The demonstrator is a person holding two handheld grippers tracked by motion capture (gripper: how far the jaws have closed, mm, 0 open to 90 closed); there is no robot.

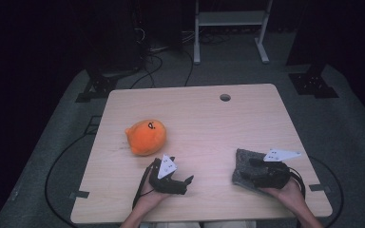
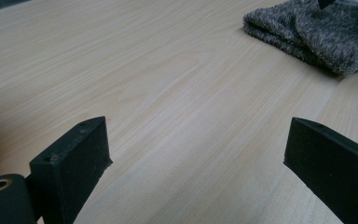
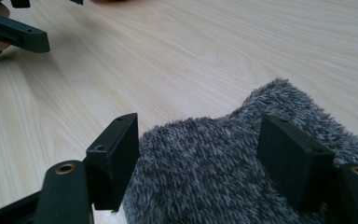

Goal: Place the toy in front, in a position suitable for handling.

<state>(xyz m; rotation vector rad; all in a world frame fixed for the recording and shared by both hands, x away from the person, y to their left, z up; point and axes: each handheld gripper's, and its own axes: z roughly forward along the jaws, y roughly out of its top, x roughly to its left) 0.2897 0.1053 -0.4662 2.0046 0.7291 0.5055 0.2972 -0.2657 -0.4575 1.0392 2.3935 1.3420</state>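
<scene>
Cloth point(image 1: 247, 166), grey and fuzzy, lies folded on the wooden table point(image 1: 209, 123) near the person's right side. It looks soft, light and floppy, so it will likely bend and droop when lifted. The right gripper point(image 3: 198, 149) hangs over it with its jaws spread wide, one on each side of a fluffy hump, not squeezing yet. A good place to grab is probably that thick hump or the folded edge, so more than one layer gets caught. The left gripper point(image 2: 196, 158) is spread wide too, with only bare table between its jaws. An orange plush toy point(image 1: 146, 137) sits well apart from the cloth.
</scene>
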